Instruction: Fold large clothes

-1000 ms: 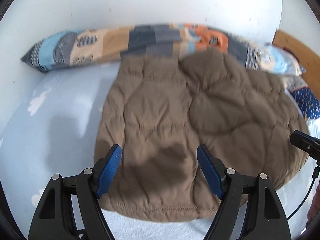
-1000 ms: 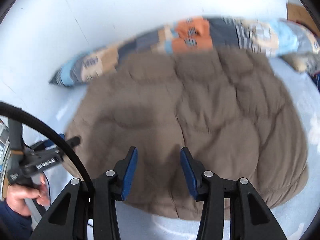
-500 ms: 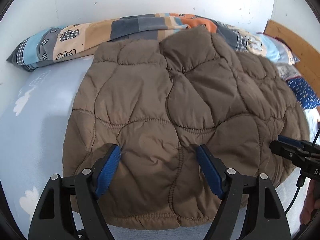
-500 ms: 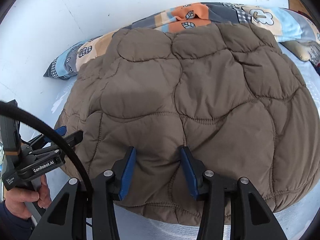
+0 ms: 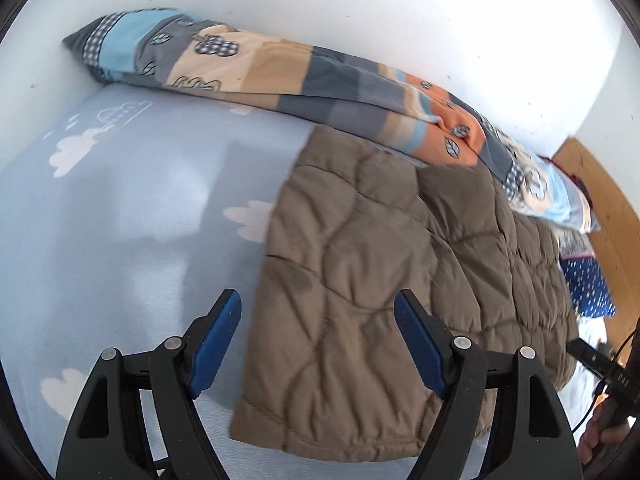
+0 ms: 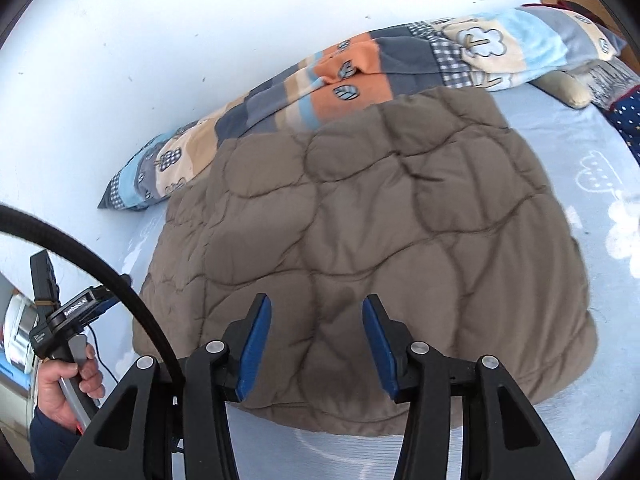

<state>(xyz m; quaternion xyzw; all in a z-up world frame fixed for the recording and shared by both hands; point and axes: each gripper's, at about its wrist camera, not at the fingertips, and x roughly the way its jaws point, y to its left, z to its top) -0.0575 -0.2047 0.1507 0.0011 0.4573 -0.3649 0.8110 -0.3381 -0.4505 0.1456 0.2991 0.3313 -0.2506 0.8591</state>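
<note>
Brown quilted fabric identifies the garment: a padded jacket [image 6: 360, 248] lies on the bed [image 5: 120, 200], its far edge touching the patchwork blanket [image 5: 280, 76] bunched along the white wall [image 5: 360, 12]. In the right wrist view the jacket forms a compact, roughly rectangular block with no sleeve projecting, which suggests the sleeves and sides are already folded inward; this is a judgement from the outline only. In the left wrist view a raised ridge runs lengthwise down the block, consistent with one layer overlapping another. The left gripper [image 5: 318, 344] hovers over the near left edge of the jacket with its jaws spread wide and nothing between them. The right gripper [image 6: 316, 348] hovers above the near hem, jaws likewise released and empty. Neither gripper appears to contact the fabric. Remaining work is probably a final fold bringing the hem toward the collar, followed by flattening.
</note>
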